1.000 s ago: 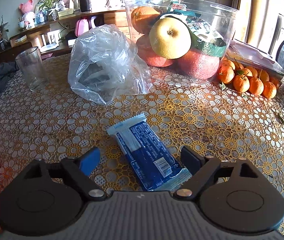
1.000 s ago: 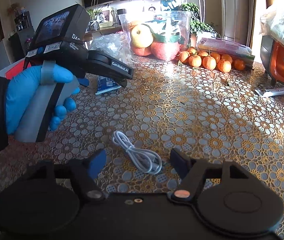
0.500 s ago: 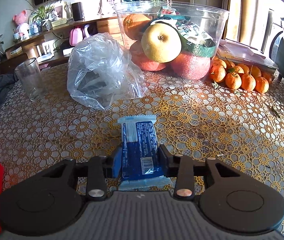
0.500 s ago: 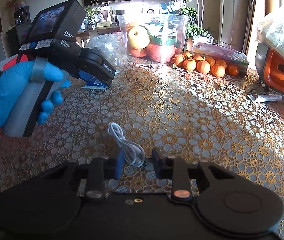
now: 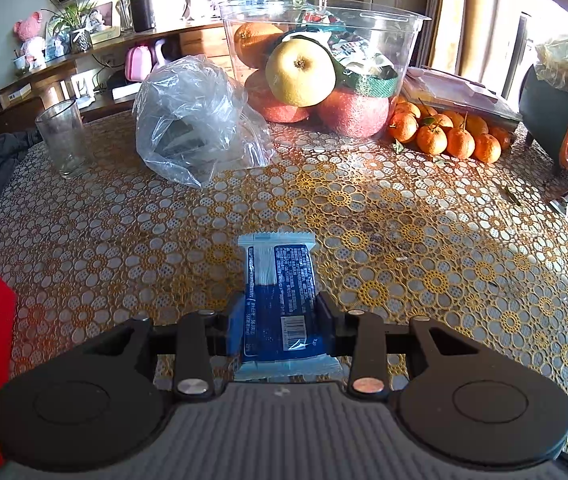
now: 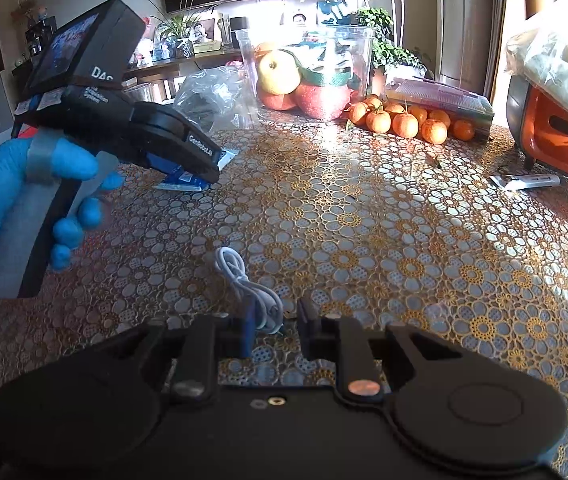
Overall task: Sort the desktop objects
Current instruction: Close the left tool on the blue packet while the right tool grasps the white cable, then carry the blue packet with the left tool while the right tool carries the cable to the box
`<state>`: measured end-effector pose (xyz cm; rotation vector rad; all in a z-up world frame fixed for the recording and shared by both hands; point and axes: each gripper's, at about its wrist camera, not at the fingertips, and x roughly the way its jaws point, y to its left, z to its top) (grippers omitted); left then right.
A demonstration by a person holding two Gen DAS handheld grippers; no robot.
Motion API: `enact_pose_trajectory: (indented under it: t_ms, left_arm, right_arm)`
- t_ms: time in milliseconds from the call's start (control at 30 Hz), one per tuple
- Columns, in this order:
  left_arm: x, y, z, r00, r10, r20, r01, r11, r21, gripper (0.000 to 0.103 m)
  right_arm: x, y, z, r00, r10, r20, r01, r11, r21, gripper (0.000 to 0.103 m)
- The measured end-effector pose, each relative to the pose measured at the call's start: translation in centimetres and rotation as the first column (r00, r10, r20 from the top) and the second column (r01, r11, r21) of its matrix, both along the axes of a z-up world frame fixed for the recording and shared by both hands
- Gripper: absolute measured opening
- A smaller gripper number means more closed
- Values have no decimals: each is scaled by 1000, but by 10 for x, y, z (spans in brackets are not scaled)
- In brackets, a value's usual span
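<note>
Left gripper (image 5: 280, 320): fingers pressed against both long edges of a blue snack packet (image 5: 282, 300), which is pinched between them. The packet projects forward from the claw and sits lifted above the tablecloth (image 5: 404, 240); in the right wrist view the same packet (image 6: 188, 174) is seen clamped in the left gripper (image 6: 200, 164), clear of the cloth, with a blue-gloved hand (image 6: 24, 196) on the handle.

Right gripper (image 6: 274, 326): fingers drawn close together around the near end of a coiled white cable (image 6: 252, 284). The cable loops extend forward and to the left of the claw. Whether it rests on the cloth or is raised cannot be told.

Ahead of the left claw, well apart: a crumpled clear plastic bag (image 5: 192, 120) and a clear tub of fruit (image 5: 320, 76) just beside it. Further left of the bag stands a drinking glass (image 5: 62, 136). To the right of the tub lies a cluster of mandarins (image 5: 448, 136)
</note>
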<state>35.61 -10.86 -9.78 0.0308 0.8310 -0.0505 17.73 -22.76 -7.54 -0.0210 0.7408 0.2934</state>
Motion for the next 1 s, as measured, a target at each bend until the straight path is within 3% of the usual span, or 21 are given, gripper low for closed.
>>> enact_pose_trajectory:
  t_ms: [567, 1000]
  left_arm:
    - [-93, 3, 34, 998, -53, -16, 52, 997, -57, 36]
    - [-167, 23, 66, 998, -50, 23, 52, 995, -91, 36]
  right_arm:
    - [-40, -6, 28, 999, -46, 21, 46, 999, 21, 21]
    - [-68, 6, 59, 997, -57, 57, 55, 998, 29, 21]
